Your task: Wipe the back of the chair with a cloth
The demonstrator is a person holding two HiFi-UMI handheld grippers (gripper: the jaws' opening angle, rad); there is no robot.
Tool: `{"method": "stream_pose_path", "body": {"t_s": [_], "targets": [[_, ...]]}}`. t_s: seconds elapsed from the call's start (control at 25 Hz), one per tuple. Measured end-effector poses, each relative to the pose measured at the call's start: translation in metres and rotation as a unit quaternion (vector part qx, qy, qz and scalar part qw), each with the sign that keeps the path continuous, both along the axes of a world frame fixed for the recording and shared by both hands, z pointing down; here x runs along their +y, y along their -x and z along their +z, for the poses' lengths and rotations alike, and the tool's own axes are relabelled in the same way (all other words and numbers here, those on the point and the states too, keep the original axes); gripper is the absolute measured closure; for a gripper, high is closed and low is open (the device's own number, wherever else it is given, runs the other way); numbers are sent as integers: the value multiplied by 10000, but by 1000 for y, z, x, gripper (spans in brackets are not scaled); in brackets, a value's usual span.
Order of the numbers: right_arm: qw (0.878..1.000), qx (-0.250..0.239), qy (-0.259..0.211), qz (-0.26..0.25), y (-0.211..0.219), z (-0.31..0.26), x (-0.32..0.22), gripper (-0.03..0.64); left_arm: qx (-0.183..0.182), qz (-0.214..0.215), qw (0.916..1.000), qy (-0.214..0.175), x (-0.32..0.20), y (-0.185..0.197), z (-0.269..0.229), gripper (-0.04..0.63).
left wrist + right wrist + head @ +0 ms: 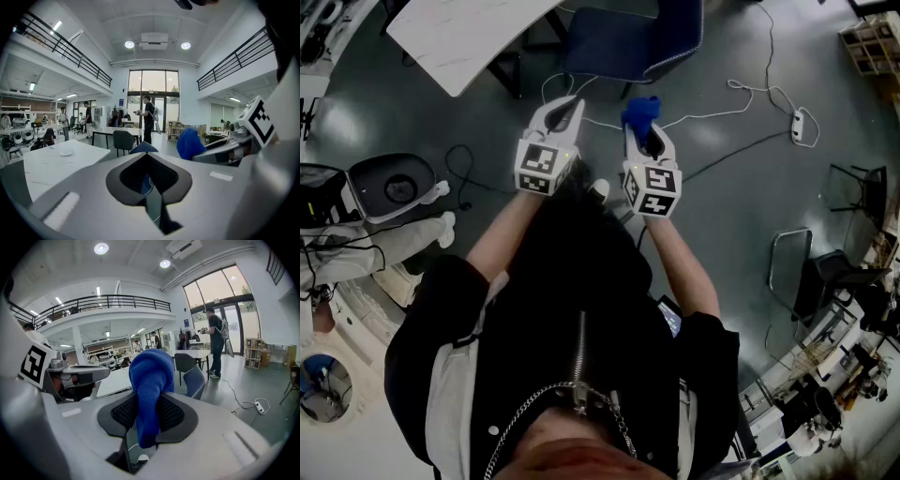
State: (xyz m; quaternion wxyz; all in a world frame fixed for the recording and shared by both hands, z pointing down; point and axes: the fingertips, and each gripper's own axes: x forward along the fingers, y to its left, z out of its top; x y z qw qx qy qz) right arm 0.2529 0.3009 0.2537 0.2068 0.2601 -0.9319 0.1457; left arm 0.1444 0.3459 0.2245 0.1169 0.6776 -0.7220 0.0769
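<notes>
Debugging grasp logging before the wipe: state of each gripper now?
Left gripper: shut, nothing between its jaws.
Right gripper: shut on the blue cloth.

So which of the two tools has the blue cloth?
The right tool: the blue cloth is pinched between its jaws, while the left tool holds nothing.

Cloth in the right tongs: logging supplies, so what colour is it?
The cloth is plain blue, clearest in the right gripper view.
</notes>
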Motion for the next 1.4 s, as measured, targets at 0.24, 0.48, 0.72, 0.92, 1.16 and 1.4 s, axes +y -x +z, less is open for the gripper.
{"method": "stream_pose_path", "body": {"t_s": [0.24, 0.48, 0.72, 0.92, 1.16, 1.4], "targets": [[9997, -199, -3, 133, -2, -5, -6, 503, 23, 22, 10000, 78, -2, -2, 4, 592], [9995, -231, 26, 233, -3, -3, -12, 502, -26, 91, 9998, 165, -8, -3, 6, 592], [9992, -272, 84, 271, 9, -1, -24, 502, -144, 72, 9998, 73, -23, 11, 0, 591], [9986, -284, 74, 444, 29, 5, -49, 502, -97, -68, 9999, -8, -47, 55, 5, 591], [9976, -138, 51, 679, 67, 16, -90, 502, -14, 56, 10000, 34, -94, 106, 21, 591], [9960, -22, 115, 891, 113, 17, -130, 501, 23, 436, 9990, 115, -149, 145, 27, 591]]}}
